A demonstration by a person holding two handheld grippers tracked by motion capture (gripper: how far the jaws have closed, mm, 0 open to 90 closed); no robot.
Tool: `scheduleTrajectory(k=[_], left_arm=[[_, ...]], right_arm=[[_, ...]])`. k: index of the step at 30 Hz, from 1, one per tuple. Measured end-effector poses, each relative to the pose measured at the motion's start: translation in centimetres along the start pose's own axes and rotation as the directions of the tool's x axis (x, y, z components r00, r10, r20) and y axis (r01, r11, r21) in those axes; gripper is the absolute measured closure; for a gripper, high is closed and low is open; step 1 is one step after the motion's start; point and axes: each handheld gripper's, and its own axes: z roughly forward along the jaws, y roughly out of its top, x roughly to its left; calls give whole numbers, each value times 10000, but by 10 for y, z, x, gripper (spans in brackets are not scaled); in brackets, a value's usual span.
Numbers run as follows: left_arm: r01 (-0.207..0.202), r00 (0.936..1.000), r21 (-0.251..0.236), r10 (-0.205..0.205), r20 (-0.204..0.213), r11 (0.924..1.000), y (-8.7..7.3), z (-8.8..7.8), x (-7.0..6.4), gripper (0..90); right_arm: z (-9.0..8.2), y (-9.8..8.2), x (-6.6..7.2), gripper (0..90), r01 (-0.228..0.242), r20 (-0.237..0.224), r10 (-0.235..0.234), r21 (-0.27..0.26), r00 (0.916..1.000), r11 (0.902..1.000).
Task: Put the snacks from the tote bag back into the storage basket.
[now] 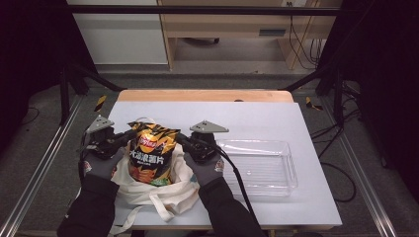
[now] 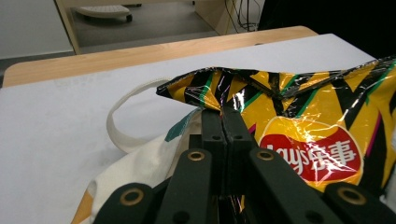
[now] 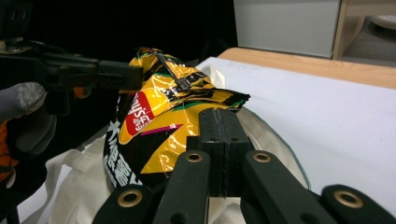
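Even overhead light brightens the white table (image 1: pixel 276 118); surroundings stay dark, foil bag (image 2: pixel 308 116) glares, pictures slightly soft.

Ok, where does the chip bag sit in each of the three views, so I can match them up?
High view: chip bag left of centre, standing out of the cloth tote bag, between the two grippers.
Left gripper view: chip bag fills the right half, its top corner at the jaws.
Right gripper view: chip bag centre-left, above the jaws.
Shared landmark: the bag's red logo.
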Motion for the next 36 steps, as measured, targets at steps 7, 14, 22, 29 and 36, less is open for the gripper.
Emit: scheduleTrajectory(k=[7, 14, 22, 29, 36], left_arm=[[159, 9998, -322, -161, -64, 9994, -9, -22, -9, 894], [265, 9995, -497, -275, -177, 9984, -17, -26, -5, 891], [-53, 9999, -681, 43, -152, 9977, -17, -26, -7, 886], [-110, 9993, -716, 84, -360, 9974, -17, -25, -6, 840], [-213, 9990, -672, 186, -399, 9975, -6, -21, -2, 617]], right_arm=[[1, 7, 3, 900, 136, 28, -136, -72, 9999, 9999], [0, 8, 11, 753, 327, -93, -327, -91, 9994, 9994], [0, 6, 12, 527, 298, 80, -296, -367, 9995, 9989], [12, 6, 18, 772, 420, 107, -420, -15, 9991, 9991], [8, 7, 19, 899, 599, 18, -599, 55, 9982, 9982]])
